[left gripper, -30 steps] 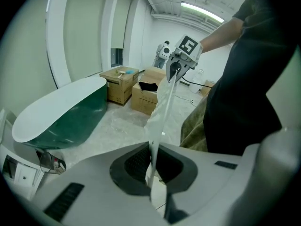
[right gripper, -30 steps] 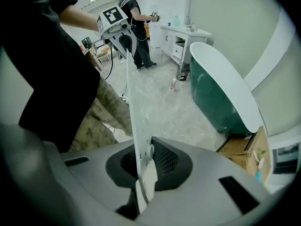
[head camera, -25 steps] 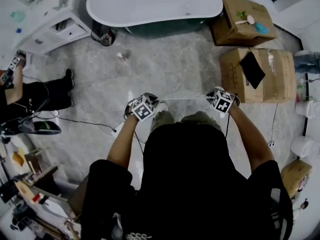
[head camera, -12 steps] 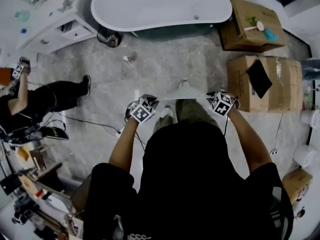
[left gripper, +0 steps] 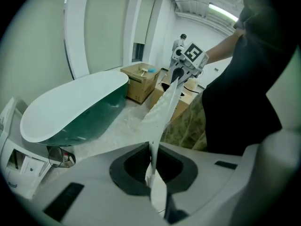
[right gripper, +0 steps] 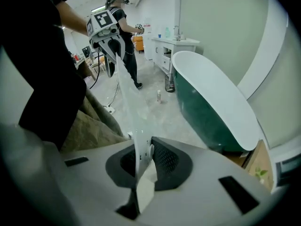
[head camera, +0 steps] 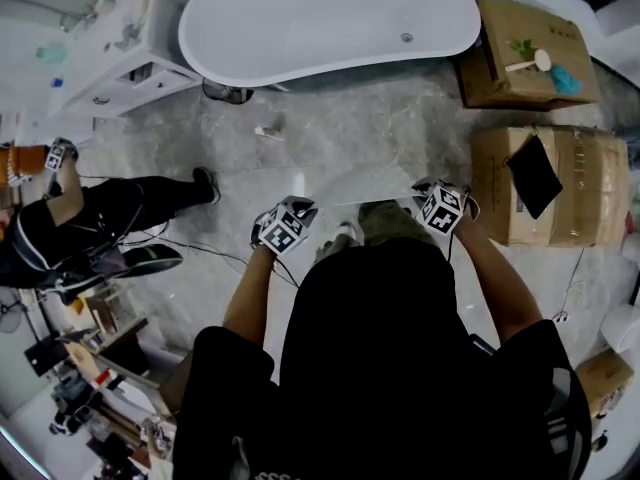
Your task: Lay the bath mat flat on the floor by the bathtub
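The thin, pale white bath mat (head camera: pixel 365 184) hangs stretched between the left claw (left gripper: pixel 153 172) and right claw (right gripper: pixel 140 166), each pinched tight on one corner, above the grey marbled floor (head camera: pixel 330 128).

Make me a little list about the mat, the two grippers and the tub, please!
mat: white, up in the air, stretched between both grippers
left gripper: shut on one end of the mat
right gripper: shut on the other end
tub: beyond the mat, white top, green side
floor: grey, mat not laid on it yet
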Motion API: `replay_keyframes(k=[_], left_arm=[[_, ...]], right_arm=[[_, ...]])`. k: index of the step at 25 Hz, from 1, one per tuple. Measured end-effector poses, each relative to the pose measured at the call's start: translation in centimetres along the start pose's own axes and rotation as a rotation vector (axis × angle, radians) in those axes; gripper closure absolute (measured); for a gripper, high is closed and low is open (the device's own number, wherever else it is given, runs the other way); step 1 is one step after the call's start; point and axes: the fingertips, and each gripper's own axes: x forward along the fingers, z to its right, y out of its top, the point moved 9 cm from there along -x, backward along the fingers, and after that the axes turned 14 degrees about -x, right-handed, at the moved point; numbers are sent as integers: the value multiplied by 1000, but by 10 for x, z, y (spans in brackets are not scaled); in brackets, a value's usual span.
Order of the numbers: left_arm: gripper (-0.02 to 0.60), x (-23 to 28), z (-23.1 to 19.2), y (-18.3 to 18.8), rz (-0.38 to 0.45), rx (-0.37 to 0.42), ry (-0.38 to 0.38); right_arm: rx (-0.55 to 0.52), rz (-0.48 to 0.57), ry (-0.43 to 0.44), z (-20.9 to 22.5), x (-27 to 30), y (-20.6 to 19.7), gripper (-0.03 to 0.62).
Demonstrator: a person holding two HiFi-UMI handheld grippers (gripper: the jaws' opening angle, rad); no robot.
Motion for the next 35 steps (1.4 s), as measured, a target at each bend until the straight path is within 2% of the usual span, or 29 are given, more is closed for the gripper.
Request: replay_keyframes(k=[7,13,19,25,29,35], left_arm=[[554,20,-22,45,-46,-20,51],[554,24,-33,58,-67,-41,90],[554,27,-45,71,-85,-7,102],[554,38,-93,68,-85,10,58],[554,54,-125,58,-98,38,-13],[554,84,-188,35,-116,75,-117]], right_arm=[[-24,20,58,45,15,-22,566],[-19,44,94,70,23,-23,566],[-4,47,105,91,30,-23,566],[48,10,102,108,52,-3,566],[119,-51,91,111,72,10,566],[151,-136,83,123,120,36,566]])
